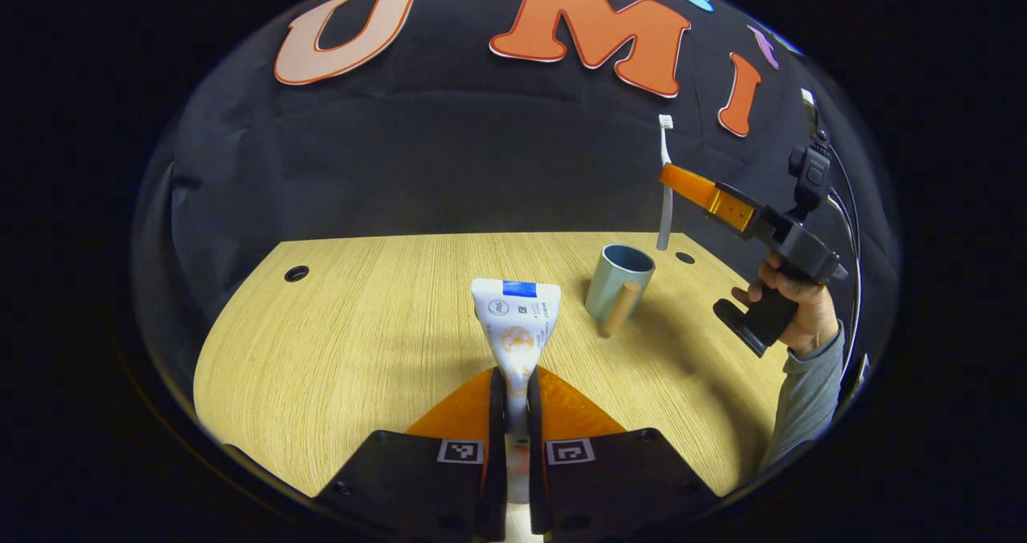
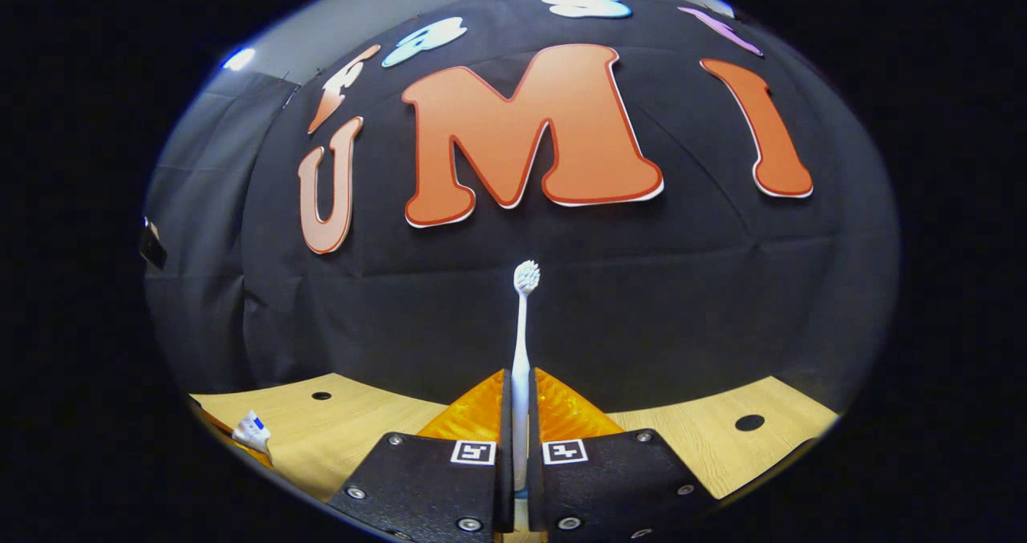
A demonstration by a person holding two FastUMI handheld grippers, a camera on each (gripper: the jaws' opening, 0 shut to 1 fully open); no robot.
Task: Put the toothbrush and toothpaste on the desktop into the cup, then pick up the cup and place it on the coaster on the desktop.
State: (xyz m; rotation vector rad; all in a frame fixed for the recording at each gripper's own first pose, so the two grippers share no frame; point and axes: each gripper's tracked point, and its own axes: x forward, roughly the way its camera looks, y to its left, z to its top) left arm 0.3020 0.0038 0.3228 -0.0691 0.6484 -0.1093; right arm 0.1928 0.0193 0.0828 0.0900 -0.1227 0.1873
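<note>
Count's in: one toothbrush (image 1: 665, 182), one toothpaste tube (image 1: 516, 326), one blue-grey cup (image 1: 618, 282) with a single wooden handle (image 1: 621, 307). Two tongs (image 1: 514, 415) (image 2: 520, 423), one per view's foot. One hand (image 1: 790, 306) off right. Two round holes (image 1: 296, 273) (image 1: 684, 257) in the worktop (image 1: 361, 342).

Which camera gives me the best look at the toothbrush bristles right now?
The right gripper view: the toothbrush stands upright between the right gripper's jaws with its bristle head close and clear. In the left gripper view it is small and far off, held above the cup.
</note>
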